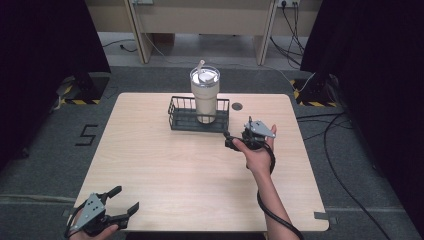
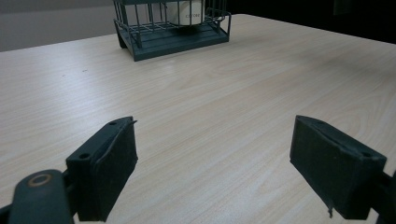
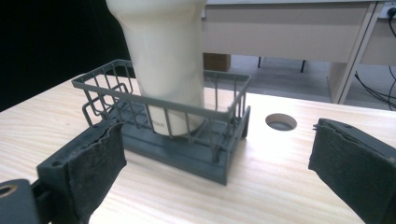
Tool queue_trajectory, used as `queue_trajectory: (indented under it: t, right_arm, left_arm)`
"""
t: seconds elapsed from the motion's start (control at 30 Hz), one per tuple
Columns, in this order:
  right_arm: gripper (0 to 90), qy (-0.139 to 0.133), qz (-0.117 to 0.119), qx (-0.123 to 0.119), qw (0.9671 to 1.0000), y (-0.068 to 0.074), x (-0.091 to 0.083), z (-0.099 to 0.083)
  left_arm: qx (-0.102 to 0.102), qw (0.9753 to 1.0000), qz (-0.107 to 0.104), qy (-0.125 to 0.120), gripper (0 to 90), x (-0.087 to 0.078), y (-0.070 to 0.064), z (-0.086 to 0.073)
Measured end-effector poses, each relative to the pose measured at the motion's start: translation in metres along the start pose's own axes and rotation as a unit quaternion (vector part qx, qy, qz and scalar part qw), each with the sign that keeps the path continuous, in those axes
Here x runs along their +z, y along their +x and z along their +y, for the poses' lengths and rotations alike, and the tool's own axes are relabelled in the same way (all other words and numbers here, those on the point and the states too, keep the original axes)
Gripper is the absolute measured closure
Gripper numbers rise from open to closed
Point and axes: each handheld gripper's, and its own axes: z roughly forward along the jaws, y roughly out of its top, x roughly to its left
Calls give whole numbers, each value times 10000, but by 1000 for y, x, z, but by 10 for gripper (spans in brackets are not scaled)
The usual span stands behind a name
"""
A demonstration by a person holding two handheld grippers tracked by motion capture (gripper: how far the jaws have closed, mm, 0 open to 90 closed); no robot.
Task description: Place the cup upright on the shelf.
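Upright in the wire basket (image 1: 181, 120) stands the cup (image 1: 205, 97); smooth and likely top-heavy, best gripped mid-body. My right gripper (image 1: 239, 142) waits nearby, jaws released; my left gripper (image 1: 122, 206) likewise, well apart.

The table (image 1: 165, 170) is pale wood-grain laminate with a smooth, faintly shiny face, the basket (image 3: 219, 114) is dark matt-coated wire, the cup (image 3: 163, 60) is cream with a smooth satin skin, and the jaws carry black matt pads (image 3: 100, 161), rough and frayed at the edges.
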Motion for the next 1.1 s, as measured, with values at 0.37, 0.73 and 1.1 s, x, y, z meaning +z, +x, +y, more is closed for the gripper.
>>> queue_trajectory:
  t: [0.37, 0.73, 1.1]
  right_arm:
    - [44, 82, -84, 60, 9999, -14, -27, -19]
    - [51, 91, -223, 98, 9997, -25, -57, -39]
    - [89, 143, -196, 394, 9989, -29, -80, -58]
  left_arm:
    - [-14, 10000, 11, 17, 141, 0, 0, -1]
    - [-12, 10000, 18, 48, 141, 1, 0, -1]
    - [-31, 10000, 27, 57, 141, 1, 0, -1]
